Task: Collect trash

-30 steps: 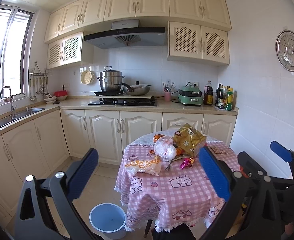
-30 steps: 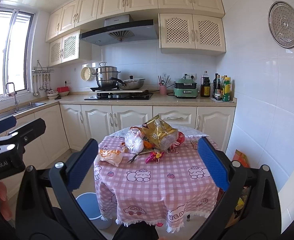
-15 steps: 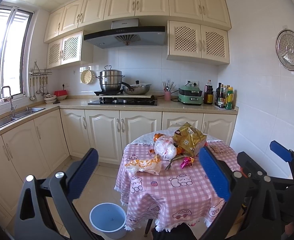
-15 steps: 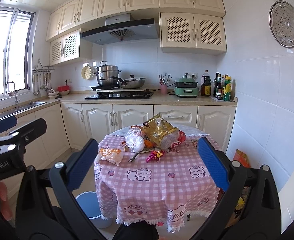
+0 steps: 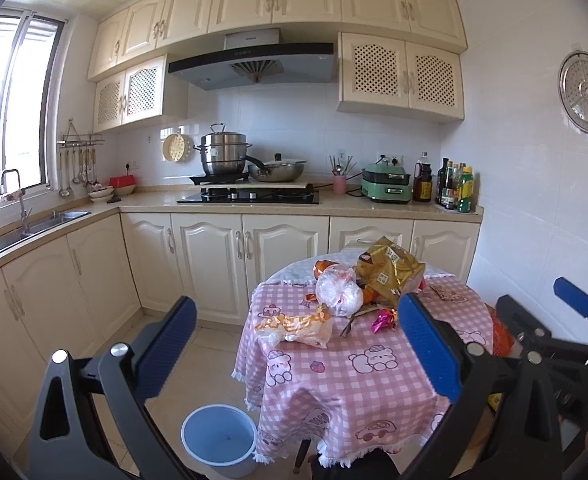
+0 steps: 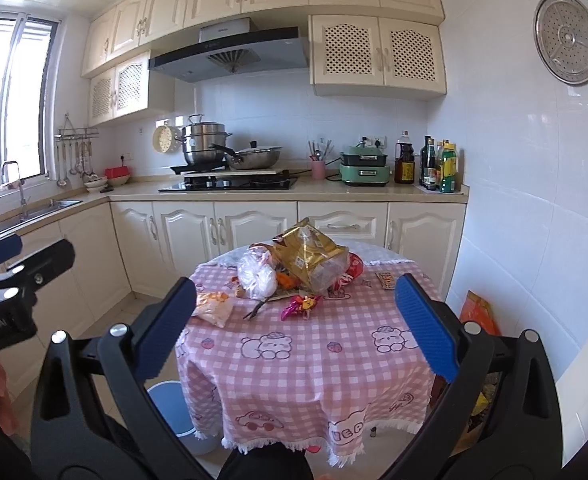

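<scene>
Trash sits mid-frame on the pink checked table (image 6: 314, 360), none collected yet, so we judge this the approach step. Left to right in the right wrist view: blue bin (image 5: 218, 440) on the floor lower left, orange-print wrapper (image 6: 214, 306), knotted clear bag (image 6: 256, 276), pink foil wrapper (image 6: 300, 305), crumpled gold bag (image 6: 308, 256). Left gripper (image 5: 294, 354) and right gripper (image 6: 294, 330) both spread wide, empty. Next we close in on one light, crinkly piece.

Crumpled wrappers (image 6: 308, 258) and bags lie heaped on the checked table (image 6: 314, 344); blue bin (image 5: 218, 440) stands beside it.
</scene>
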A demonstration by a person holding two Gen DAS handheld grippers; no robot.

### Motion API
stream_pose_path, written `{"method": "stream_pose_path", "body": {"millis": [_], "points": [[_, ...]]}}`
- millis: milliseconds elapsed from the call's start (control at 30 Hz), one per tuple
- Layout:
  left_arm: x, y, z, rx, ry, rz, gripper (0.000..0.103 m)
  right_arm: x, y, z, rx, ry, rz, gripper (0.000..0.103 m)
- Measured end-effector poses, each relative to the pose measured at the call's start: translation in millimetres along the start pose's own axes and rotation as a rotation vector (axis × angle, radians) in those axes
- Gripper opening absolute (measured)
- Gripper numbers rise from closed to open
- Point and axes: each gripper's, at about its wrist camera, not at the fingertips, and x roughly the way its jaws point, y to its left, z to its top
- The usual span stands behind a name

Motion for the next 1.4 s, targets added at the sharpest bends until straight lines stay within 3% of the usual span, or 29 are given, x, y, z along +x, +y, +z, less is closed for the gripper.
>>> {"method": "stream_pose_path", "body": {"millis": [300, 567, 800, 900, 1000, 1100, 1400], "points": [[60, 17, 3, 0.045, 0.030, 0.009, 0.098, 50, -13, -4, 0.018, 0.070, -0.064, 0.097], [145, 32, -17, 0.042, 0.247, -0.104, 0.098, 113, -20, -17, 0.013, 0.183, -0.090, 0.097], [220, 20, -39, 0.067, 0.404, -0.210, 0.098, 172, -20, -41, 0.030, 0.296, -0.064, 0.097], [239, 9, -40, 0.146, 0.385, -0.235, 0.098, 190, -20, -46, 0.039, 0.326, -0.057, 0.097], [256, -3, -44, 0.317, 0.386, -0.282, 0.098, 205, -20, -48, 0.054, 0.349, -0.041, 0.097], [270, -8, -52, 0.483, 0.366, -0.276, 0.098, 216, -19, -49, 0.053, 0.355, -0.031, 0.097], [331, -12, -71, 0.529, 0.449, -0.264, 0.098, 252, -21, -60, 0.054, 0.414, -0.035, 0.097]]}}
